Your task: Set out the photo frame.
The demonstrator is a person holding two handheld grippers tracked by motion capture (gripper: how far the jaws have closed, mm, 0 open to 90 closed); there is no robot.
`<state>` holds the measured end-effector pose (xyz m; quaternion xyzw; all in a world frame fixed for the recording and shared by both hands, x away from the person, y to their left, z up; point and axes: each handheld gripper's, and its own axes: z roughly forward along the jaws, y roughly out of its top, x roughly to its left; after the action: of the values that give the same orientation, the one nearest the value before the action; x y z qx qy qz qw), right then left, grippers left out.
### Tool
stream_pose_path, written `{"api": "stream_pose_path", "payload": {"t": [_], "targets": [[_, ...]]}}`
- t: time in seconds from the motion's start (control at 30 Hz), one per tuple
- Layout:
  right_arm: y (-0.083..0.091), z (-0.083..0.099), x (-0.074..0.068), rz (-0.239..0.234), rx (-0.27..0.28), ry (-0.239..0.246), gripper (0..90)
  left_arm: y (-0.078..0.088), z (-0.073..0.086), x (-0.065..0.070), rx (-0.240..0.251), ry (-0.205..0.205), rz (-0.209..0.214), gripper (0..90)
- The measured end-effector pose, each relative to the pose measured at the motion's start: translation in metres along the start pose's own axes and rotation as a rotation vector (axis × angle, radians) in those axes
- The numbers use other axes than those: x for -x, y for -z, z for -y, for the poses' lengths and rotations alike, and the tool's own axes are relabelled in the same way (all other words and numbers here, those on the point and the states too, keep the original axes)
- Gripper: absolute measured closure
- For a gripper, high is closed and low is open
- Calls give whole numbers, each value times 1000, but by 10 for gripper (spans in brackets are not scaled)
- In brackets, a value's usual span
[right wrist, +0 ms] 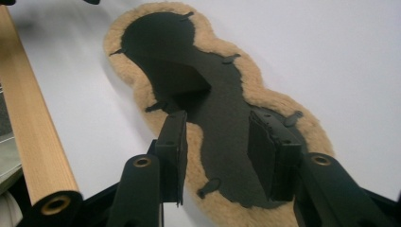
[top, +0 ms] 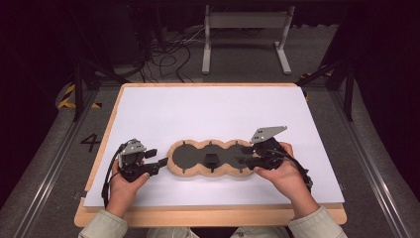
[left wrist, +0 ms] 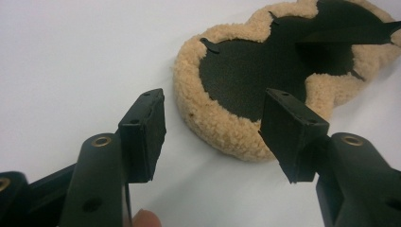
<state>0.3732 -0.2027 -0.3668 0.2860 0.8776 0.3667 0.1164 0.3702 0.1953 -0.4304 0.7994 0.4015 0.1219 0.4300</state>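
In the high view, the left gripper (top: 159, 157) is sitting at the lower left of the frame, gripped by the person's left hand (top: 122, 179), whose sleeve is entering from the bottom edge. Its jaws are pointing toward the centre and standing spread, with nothing between them. In the left gripper view the two black pads (left wrist: 147, 135) are standing well apart over bare white surface, and the near lobe of the fleece pad (left wrist: 246, 85) is lying just beyond them, not touched.

At the centre of the high view, the fleece pad (top: 184, 172) is lying flat on the white table top (top: 208, 109), toward its lower middle. It is a three-lobed shape with a tan woolly rim and a dark inner face turned up, and a small dark flap is standing near its middle.

At the lower right of centre, the right gripper (top: 246, 156) is being held by the right hand (top: 280, 171) over the right lobe of the pad. In the right gripper view its pads (right wrist: 272, 151) are standing parted above the dark face, pinching nothing. The wooden table edge (right wrist: 33, 132) is running along the left side of that view.
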Motion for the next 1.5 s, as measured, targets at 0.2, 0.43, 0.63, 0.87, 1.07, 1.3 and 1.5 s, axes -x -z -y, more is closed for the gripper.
{"api": "stream_pose_path", "payload": {"t": [0.2,0.43,0.63,0.87,1.07,1.3,1.5], "targets": [[7,4,11,18,-5,-75,459,-2,-1,0,-15,5,-3,410],[2,13,23,50,-30,-131,275,-7,-1,-1,-61,30,5,373],[-7,22,32,43,-53,-196,206,-13,0,-1,-93,72,21,350],[-20,31,38,25,-103,-246,170,-19,1,-6,-135,149,59,312],[-28,37,42,14,-127,-279,140,-26,0,-5,-166,161,77,234],[-39,44,44,12,-185,-308,108,-35,-1,-3,-198,182,89,178],[-42,50,44,-5,-185,-341,95,-43,-3,2,-216,182,127,151]]}}
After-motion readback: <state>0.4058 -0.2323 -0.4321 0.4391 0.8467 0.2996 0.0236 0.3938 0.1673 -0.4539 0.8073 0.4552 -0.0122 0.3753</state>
